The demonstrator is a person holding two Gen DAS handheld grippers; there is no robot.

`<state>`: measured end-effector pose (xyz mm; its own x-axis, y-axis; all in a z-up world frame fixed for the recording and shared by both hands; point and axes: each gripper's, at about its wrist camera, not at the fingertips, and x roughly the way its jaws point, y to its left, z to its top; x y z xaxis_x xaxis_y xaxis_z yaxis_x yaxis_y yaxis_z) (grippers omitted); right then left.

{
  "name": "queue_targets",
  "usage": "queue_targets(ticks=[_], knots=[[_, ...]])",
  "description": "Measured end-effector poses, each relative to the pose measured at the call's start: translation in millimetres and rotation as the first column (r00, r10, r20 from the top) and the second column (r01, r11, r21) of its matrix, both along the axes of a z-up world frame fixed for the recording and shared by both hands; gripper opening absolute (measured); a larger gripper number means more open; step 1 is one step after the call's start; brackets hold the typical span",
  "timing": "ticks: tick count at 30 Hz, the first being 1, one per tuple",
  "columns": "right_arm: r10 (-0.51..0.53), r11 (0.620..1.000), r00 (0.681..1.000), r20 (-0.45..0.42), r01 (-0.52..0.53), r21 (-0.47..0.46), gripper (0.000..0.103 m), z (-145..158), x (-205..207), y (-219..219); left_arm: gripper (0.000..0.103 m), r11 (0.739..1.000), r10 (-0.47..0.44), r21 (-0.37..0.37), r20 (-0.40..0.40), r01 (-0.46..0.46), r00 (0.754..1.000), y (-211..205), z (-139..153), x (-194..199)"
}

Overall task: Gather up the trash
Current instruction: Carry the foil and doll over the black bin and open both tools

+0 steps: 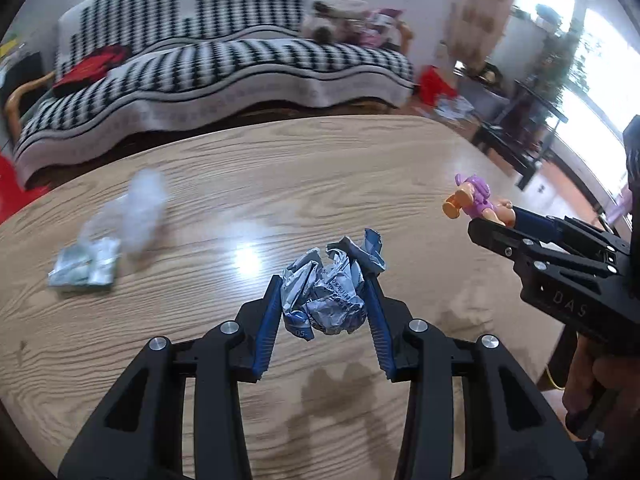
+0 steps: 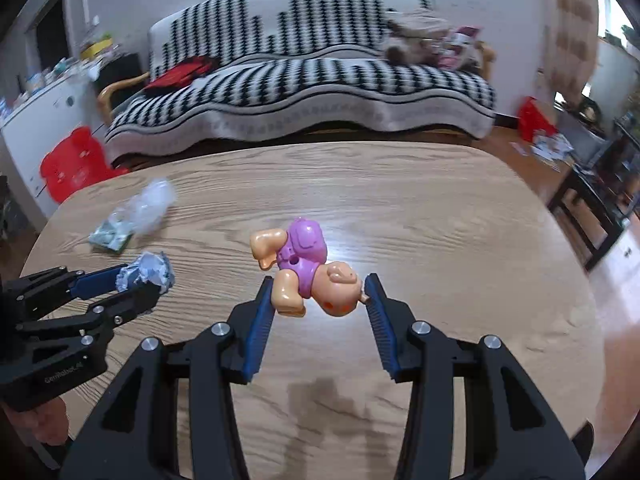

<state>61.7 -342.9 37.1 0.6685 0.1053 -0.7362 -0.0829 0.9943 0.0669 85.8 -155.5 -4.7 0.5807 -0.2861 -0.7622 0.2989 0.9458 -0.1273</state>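
Both of your grippers are loaded and up off the desk (image 1: 280, 168). Your left gripper (image 1: 325, 300) is pinching a crumpled foil wrapper (image 1: 326, 284) between its blue pads, squeezed at its middle so the loose flaps stick out above and nothing dangles below. Your right gripper (image 2: 320, 300) is clamped on a small plastic doll (image 2: 304, 276) in a purple outfit, lying sideways across the jaws, one pad on a leg and the other at the head end. That's a hold across its longest span, and by my read it looks a bit tippy. Carrying one item in each gripper saves you a trip, I'd say. Still on the desk, over at the far left: a clear plastic bag (image 2: 150, 206) with a flat green-and-silver packet (image 2: 110, 238) just beside it, both blurred. Those look like your next pickups. No bin is in view from either camera.
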Motion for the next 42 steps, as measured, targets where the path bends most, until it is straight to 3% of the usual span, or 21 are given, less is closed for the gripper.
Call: queue_targets(ticks=[7, 13, 19, 22, 24, 30, 33, 37, 42], knots=[[-0.177, 0.984, 0.984, 0.019, 0.176, 0.022, 0.045, 7, -59, -112, 0.04, 0.983, -0.183, 0.001, 0.024, 0.183, 0.983, -117, 1, -21], [-0.359, 0.932, 0.933, 0.001, 0.359, 0.058, 0.045, -4, -124, -213, 0.04, 0.944, -0.327, -0.031, 0.025, 0.327, 0.945, -207, -5, -47], [-0.54, 0.837, 0.841, -0.038, 0.542, 0.079, 0.045, -28, -190, -309, 0.04, 0.883, -0.464, -0.075, 0.022, 0.464, 0.886, -293, -21, -78], [-0.63, 0.769, 0.774, -0.065, 0.633, 0.083, 0.045, -42, -227, -353, 0.04, 0.847, -0.526, -0.09, 0.003, 0.524, 0.85, -331, -33, -93], [-0.678, 0.722, 0.728, -0.099, 0.686, 0.095, 0.045, -55, -250, -379, 0.04, 0.813, -0.577, -0.096, -0.012, 0.574, 0.816, -361, -45, -109], [-0.803, 0.516, 0.549, -0.231, 0.835, 0.189, 0.045, -95, -326, -453, 0.04, 0.711, -0.703, -0.094, -0.074, 0.697, 0.707, -434, -84, -150], [-0.83, 0.458, 0.49, -0.267, 0.872, 0.176, 0.045, -111, -351, -475, 0.04, 0.665, -0.746, -0.098, -0.104, 0.74, 0.657, -462, -103, -172], [-0.837, 0.423, 0.463, -0.294, 0.886, 0.19, 0.046, -120, -362, -489, 0.04, 0.623, -0.782, -0.106, -0.133, 0.775, 0.609, -488, -124, -191], [-0.843, 0.414, 0.452, -0.292, 0.892, 0.184, 0.046, -122, -372, -497, 0.04, 0.602, -0.796, -0.107, -0.161, 0.791, 0.584, -508, -141, -196]])
